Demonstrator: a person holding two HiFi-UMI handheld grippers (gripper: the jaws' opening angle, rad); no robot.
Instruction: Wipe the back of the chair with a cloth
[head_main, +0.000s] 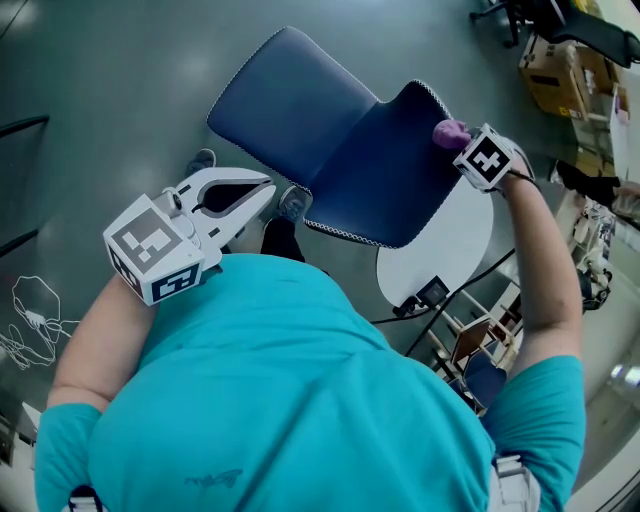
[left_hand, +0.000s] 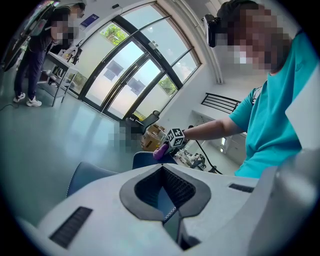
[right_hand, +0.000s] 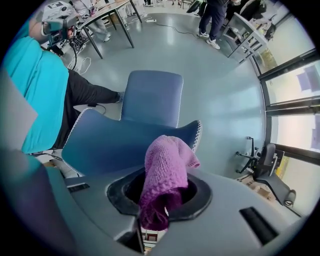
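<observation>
Right gripper has its jaws closed on a purple knitted cloth, which bunches up out of the dark pads and flops over toward the chair. In the head view this gripper holds the cloth at the top corner of the chair back, on the person's right side, next to the white-stitched edge. Whether the cloth presses on the fabric cannot be told.

Seen from the right gripper view, the blue back curves across the foreground and the seat lies beyond it, facing away from the person. In the head view the seat stretches up and to the left.

Left gripper hangs just beside the lower left edge of the chair back, in front of the person's teal shirt. Its jaw tips are drawn together, leaving only the hollow between the pads, and it holds nothing. In the left gripper view a strip of blue chair fabric and stitching shows through that hollow.

A round white table stands close behind the chair back, on the person's right. Cardboard boxes sit well apart at the upper right, and a loose cable lies on the grey floor at the left. Tall glass doors fill the far wall, and another person stands by a table near them. A black office chair stands alone off to the side.
</observation>
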